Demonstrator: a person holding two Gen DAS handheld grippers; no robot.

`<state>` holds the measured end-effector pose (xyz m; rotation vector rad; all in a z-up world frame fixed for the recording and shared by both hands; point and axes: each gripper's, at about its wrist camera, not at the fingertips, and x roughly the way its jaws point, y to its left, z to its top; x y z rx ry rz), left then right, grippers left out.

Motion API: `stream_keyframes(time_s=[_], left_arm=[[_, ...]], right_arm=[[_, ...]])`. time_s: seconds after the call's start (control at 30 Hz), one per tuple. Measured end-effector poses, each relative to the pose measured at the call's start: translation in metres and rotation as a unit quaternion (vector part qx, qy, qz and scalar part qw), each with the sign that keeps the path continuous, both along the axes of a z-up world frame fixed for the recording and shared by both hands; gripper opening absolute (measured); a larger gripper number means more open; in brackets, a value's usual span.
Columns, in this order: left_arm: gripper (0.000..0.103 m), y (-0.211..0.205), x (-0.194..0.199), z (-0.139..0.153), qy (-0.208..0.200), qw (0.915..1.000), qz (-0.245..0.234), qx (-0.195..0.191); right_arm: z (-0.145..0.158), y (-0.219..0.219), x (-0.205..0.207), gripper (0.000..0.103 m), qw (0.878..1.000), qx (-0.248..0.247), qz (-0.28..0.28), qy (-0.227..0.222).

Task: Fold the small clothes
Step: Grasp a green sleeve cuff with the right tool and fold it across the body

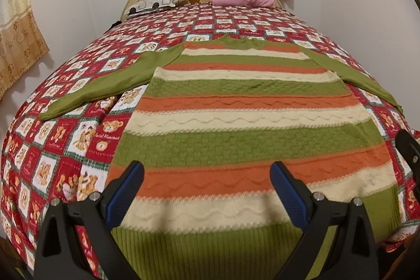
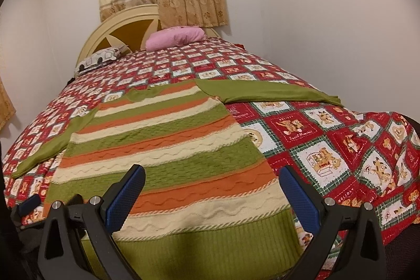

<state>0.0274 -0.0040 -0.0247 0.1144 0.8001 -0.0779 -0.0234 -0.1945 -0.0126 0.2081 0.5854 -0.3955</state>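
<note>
Red teddy-print bedspread (image 1: 65,138) fills both frames, with a striped sweater (image 1: 236,109) spread flat at centre. Left gripper (image 1: 207,190) and right gripper (image 2: 212,190), at the bottom, gape wide, holding nothing.

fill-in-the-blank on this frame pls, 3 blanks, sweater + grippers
1. The striped sweater lies spread flat on the ____ with the teddy-bear quilt.
2. Both sleeves are a plain ____ colour.
3. The left gripper and the right gripper both hang over the hem with jaws ____.

Missing words: bed; green; open
</note>
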Motion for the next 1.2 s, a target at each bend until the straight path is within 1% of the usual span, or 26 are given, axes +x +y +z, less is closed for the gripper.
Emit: stream_keyframes(time_s=[0.07, 0.13, 0.23, 0.3, 0.33, 0.37, 0.43, 0.53, 0.6, 0.67, 0.7, 0.73, 0.77, 0.83, 0.9, 1.0, 1.07, 1.13, 1.2], left_arm=[[0.099, 0.002, 0.012, -0.001, 0.003, 0.9999, -0.011, -0.005], [0.099, 0.008, 0.029, 0.001, 0.002, 0.9996, -0.023, -0.017], [0.099, 0.02, 0.06, 0.007, -0.015, 0.9998, -0.006, -0.015], [0.099, 0.03, 0.085, 0.011, -0.029, 0.9994, 0.015, -0.01], [0.099, 0.035, 0.096, 0.011, -0.036, 0.999, 0.026, -0.009], [0.099, 0.039, 0.103, 0.01, -0.041, 0.9986, 0.034, -0.008], [0.099, 0.05, 0.125, 0.004, -0.051, 0.997, 0.059, 0.002], [0.099, 0.063, 0.146, -0.012, -0.046, 0.9959, 0.076, 0.016], [0.099, 0.071, 0.157, -0.026, -0.028, 0.9958, 0.087, 0.013], [0.099, 0.08, 0.165, -0.039, 0.014, 0.9951, 0.097, -0.012], [0.099, 0.087, 0.167, -0.041, 0.026, 0.9939, 0.101, -0.038], [0.099, 0.089, 0.166, -0.041, 0.025, 0.9928, 0.107, -0.048], [0.099, 0.092, 0.164, -0.041, 0.024, 0.9914, 0.117, -0.055], [0.099, 0.092, 0.164, -0.044, 0.033, 0.9903, 0.122, -0.058], [0.099, 0.092, 0.167, -0.048, 0.046, 0.9892, 0.124, -0.063], [0.103, 0.097, 0.171, -0.052, 0.056, 0.9862, 0.132, -0.082], [0.103, 0.101, 0.173, -0.053, 0.06, 0.9847, 0.135, -0.093], [0.103, 0.1, 0.173, -0.053, 0.06, 0.9848, 0.135, -0.091], [0.103, 0.098, 0.173, -0.053, 0.06, 0.9852, 0.135, -0.086]], right_arm=[[-0.004, -0.012, 0.006, 0.102, 1.0, 0.0, -0.003, 0.006], [-0.007, -0.027, 0.012, 0.102, 1.0, 0.002, -0.01, 0.01], [-0.008, -0.057, 0.021, 0.101, 0.999, 0.013, -0.027, 0.014], [-0.006, -0.086, 0.027, 0.09, 0.998, 0.028, -0.049, 0.015], [-0.004, -0.102, 0.029, 0.075, 0.998, 0.036, -0.058, 0.012], [-0.002, -0.118, 0.033, 0.067, 0.997, 0.047, -0.066, 0.011], [-0.002, -0.157, 0.04, 0.064, 0.992, 0.085, -0.091, 0.014], [-0.004, -0.225, 0.045, 0.064, 0.978, 0.149, -0.144, 0.003], [-0.008, -0.273, 0.046, 0.064, 0.966, 0.186, -0.181, -0.009], [-0.013, -0.314, 0.045, 0.064, 0.952, 0.219, -0.214, -0.026], [-0.018, -0.337, 0.046, 0.063, 0.944, 0.239, -0.227, -0.031], [-0.022, -0.352, 0.048, 0.059, 0.937, 0.255, -0.237, -0.035], [-0.029, -0.37, 0.05, 0.058, 0.928, 0.277, -0.247, -0.042], [-0.039, -0.389, 0.055, 0.057, 0.916, 0.302, -0.261, -0.045], [-0.05, -0.402, 0.066, 0.056, 0.908, 0.315, -0.274, -0.029], [-0.061, -0.411, 0.085, 0.051, 0.904, 0.321, -0.282, -0.001], [-0.068, -0.418, 0.092, 0.05, 0.898, 0.328, -0.295, -0.005], [-0.071, -0.423, 0.097, 0.05, 0.896, 0.322, -0.305, -0.01], [-0.074, -0.433, 0.104, 0.042, 0.896, 0.321, -0.308, -0.009]])
